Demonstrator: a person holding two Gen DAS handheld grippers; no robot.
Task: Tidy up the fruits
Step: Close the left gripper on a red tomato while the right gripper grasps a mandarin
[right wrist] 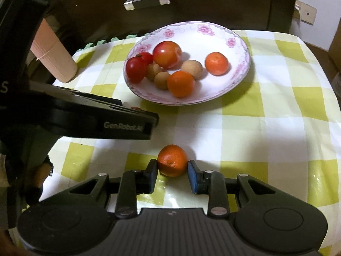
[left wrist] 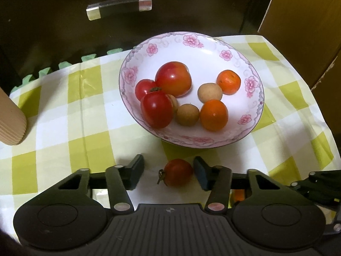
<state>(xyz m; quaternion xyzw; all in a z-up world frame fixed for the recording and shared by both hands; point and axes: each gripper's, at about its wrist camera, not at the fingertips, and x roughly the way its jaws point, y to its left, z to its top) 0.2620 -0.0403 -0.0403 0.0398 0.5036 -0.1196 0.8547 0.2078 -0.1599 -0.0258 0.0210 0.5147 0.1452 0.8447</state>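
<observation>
Two handheld grippers work over a surface point(left wrist: 64, 111) covered by a green-and-white checked cloth, with a dark cabinet front and its metal handle point(left wrist: 119, 7) beyond.

Ahead of both grippers sits a white plate point(left wrist: 213, 49) with a pink floral rim. It holds a large red-orange tomato point(left wrist: 173, 79), two smaller red tomatoes point(left wrist: 156, 109), two oranges point(left wrist: 213, 115) and small tan round fruits point(left wrist: 187, 114).

A ribbed pink cup point(left wrist: 11, 117) stands well to the left of the left gripper.

The left gripper point(left wrist: 168, 173) has its jaws partly apart around a small red tomato point(left wrist: 178, 172) lying on the cloth, just short of the plate. The right pad looks to be touching or almost touching the tomato; the left pad stands clear of it, with cloth showing between.

The right gripper point(right wrist: 172, 171) has its jaws drawn in around an orange point(right wrist: 172, 160) that rests on the cloth, nearer than the plate. Both pads sit against its sides. The left gripper's black body crosses the left of this view.
</observation>
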